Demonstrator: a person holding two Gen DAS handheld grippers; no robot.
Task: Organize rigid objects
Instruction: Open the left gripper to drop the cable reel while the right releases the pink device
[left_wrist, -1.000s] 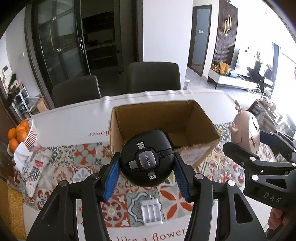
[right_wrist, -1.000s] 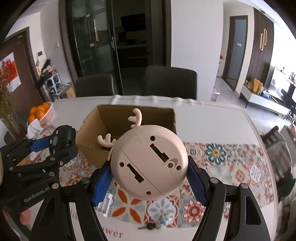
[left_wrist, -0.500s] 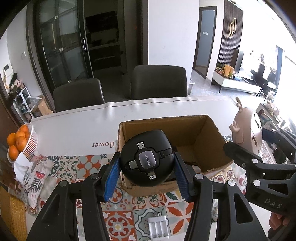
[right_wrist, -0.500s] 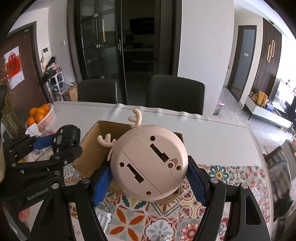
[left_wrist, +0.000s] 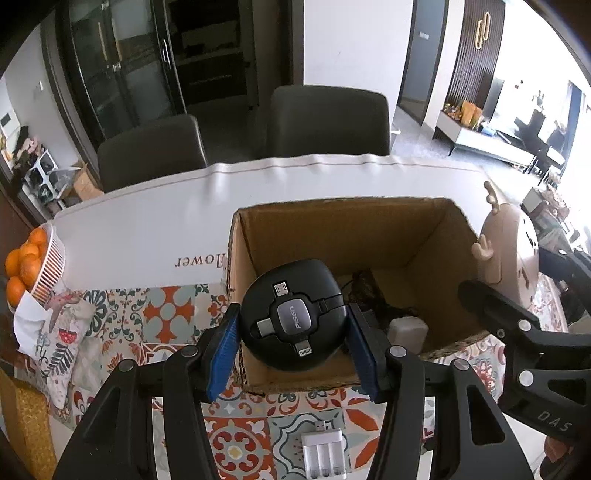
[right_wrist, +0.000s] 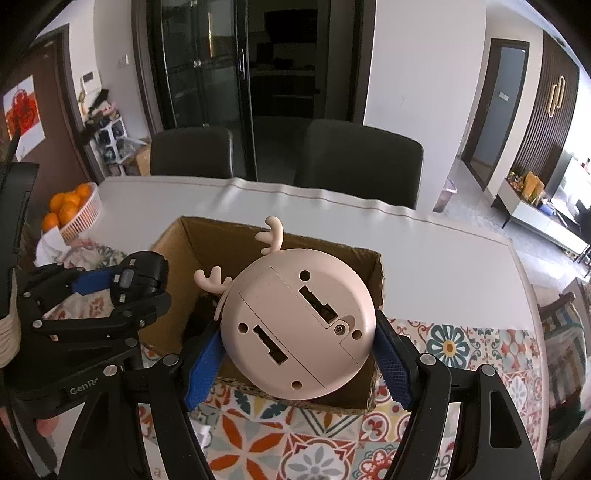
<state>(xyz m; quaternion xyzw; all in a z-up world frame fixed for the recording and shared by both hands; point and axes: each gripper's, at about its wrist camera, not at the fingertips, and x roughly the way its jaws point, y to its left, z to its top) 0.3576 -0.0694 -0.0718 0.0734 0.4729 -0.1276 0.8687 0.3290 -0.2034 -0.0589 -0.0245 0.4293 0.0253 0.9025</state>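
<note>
My left gripper (left_wrist: 293, 341) is shut on a black round cable reel (left_wrist: 293, 314) and holds it above the near-left part of the open cardboard box (left_wrist: 325, 229). My right gripper (right_wrist: 297, 360) is shut on a pink round deer-antler clock (right_wrist: 297, 325), back side facing the camera, held over the box (right_wrist: 192, 236). The clock also shows in the left wrist view (left_wrist: 511, 251) at the box's right side. The reel shows in the right wrist view (right_wrist: 142, 275) at the box's left. Inside the box lie a black cable (left_wrist: 364, 286) and a white block (left_wrist: 406, 332).
A white battery charger (left_wrist: 325, 456) lies on the patterned tablecloth (left_wrist: 170, 310) in front of the box. A basket of oranges (left_wrist: 29, 266) stands at the table's left edge. Two dark chairs (left_wrist: 328, 122) stand behind the table.
Both grippers have moved forward and up with their objects. They now hang over the box opening, and the box interior has come into view.
</note>
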